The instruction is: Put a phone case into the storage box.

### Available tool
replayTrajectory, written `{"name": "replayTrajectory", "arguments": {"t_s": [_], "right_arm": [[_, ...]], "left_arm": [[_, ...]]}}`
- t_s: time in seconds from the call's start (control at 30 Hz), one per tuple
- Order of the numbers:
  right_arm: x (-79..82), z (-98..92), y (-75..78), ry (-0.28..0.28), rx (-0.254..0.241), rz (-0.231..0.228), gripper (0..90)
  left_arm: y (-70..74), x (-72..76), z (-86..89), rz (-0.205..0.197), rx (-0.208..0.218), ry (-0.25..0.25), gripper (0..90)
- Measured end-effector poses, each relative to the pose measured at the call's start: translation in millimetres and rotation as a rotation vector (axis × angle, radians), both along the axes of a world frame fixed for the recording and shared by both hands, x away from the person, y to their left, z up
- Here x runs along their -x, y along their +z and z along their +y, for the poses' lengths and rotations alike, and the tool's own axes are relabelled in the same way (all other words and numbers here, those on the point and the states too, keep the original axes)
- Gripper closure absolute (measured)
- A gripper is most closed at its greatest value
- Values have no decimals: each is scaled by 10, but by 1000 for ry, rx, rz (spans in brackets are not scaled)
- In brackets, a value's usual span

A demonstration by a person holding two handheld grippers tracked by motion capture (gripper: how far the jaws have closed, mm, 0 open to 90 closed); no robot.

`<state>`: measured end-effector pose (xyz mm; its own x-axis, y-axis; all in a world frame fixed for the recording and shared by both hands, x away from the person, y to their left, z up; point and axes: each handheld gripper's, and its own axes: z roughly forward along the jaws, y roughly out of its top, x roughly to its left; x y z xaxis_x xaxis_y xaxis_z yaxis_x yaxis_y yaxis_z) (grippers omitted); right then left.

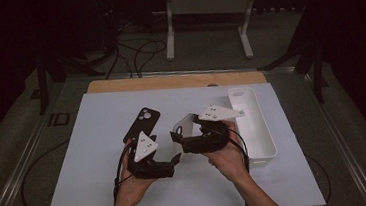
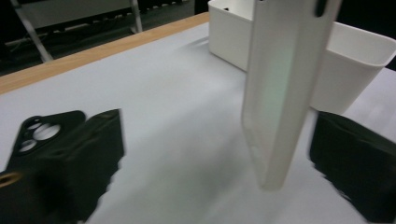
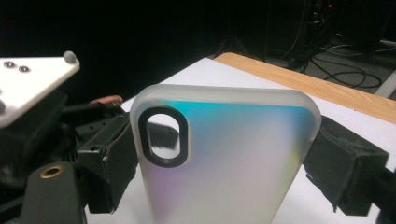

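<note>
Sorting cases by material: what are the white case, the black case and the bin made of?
White case: frosted translucent plastic, likely soft; light glows through it. Black case: matte, probably rubbery plastic, no glare. Bin: opaque white hard plastic, smooth thin walls.

Frosted white phone case (image 3: 224,158), seemingly iridescent; black phone case (image 1: 141,123); white bin (image 1: 253,122).

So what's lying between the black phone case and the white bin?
The white phone case, upright in the right tongs, plus bare white mat; the high view shows it.
</note>
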<state>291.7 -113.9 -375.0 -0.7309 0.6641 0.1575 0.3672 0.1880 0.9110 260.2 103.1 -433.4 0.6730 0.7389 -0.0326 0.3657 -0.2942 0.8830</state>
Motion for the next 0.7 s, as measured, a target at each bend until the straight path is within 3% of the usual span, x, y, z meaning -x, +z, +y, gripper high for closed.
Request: {"name": "replayTrajectory", "arguments": {"t_s": [0.3, 0.7], "right_arm": [[-6, -3, -12, 3, 2, 8, 165], [-27, -48, -37, -9, -8, 12, 165]], "left_arm": [[-70, 3, 378, -18, 42, 83, 0], [-341, 108, 849, -56, 36, 189, 0]]}}
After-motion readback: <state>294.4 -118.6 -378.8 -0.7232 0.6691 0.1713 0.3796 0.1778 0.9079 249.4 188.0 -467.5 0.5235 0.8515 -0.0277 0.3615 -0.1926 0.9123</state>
